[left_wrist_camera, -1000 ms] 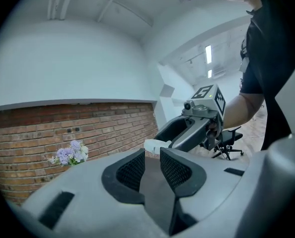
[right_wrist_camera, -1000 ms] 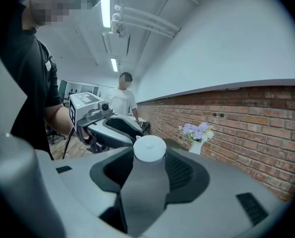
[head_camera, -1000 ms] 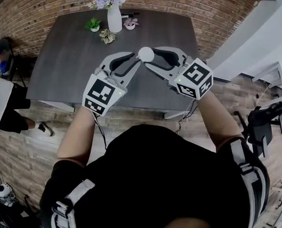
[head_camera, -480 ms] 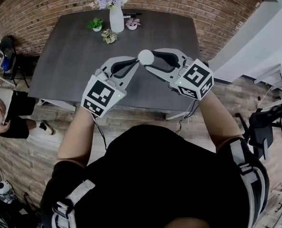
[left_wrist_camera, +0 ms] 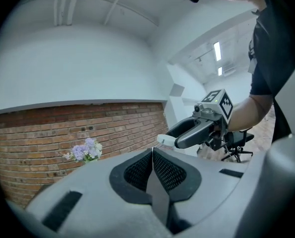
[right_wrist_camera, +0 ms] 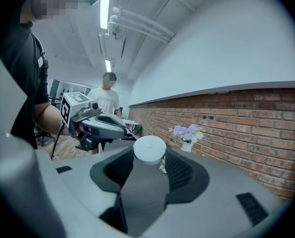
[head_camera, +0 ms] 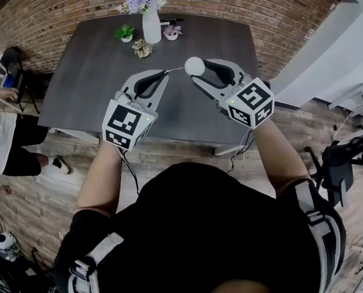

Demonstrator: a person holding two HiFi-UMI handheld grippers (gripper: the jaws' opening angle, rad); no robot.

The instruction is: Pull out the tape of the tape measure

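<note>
Above the dark table (head_camera: pixel 84 72), the right gripper (head_camera: pixel 197 68) clenches the round white tape measure (right_wrist_camera: pixel 149 148) between its pads. The left gripper (head_camera: pixel 164 74) pinches the tape's tip, its jaws pressed together. Only the head view shows the thin tape (head_camera: pixel 175 70) stretched between them.

head view: up on the person's head, looking steeply down past the chest onto the dark table (head_camera: pixel 90 84), mid-range.
left gripper view: rides the left gripper (head_camera: pixel 164 74), looks roughly level along its jaws, super close, facing the right gripper (head_camera: pixel 197 68).
right gripper view: same deal, mirrored, facing back at the left one.
shared: all three catch the white tape measure (head_camera: pixel 194 66), flower vase (head_camera: pixel 148 20) and brick wall (head_camera: pixel 261 17).
</note>
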